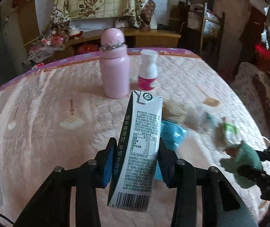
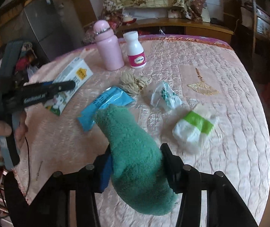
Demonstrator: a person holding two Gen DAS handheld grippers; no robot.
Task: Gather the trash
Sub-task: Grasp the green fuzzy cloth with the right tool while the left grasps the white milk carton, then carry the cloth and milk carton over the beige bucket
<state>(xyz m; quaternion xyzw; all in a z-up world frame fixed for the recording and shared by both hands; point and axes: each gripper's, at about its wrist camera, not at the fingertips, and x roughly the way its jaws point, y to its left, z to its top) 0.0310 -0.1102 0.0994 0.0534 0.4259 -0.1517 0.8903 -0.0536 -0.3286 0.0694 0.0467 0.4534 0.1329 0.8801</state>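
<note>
Left gripper jaws clamp a milk carton (barcode end nearest the camera); right gripper jaws squeeze a green plush toy above the pink quilted bed.

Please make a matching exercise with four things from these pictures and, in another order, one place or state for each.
Things:
1. milk carton
2. green sock
3. pink bottle
4. blue wrapper

Places or states:
A. standing upright at the far side of the table
B. clamped in the right gripper
C. lying flat on the table
D. clamped in the left gripper

Pairs: 1-D, 2-B, 3-A, 4-C
</note>
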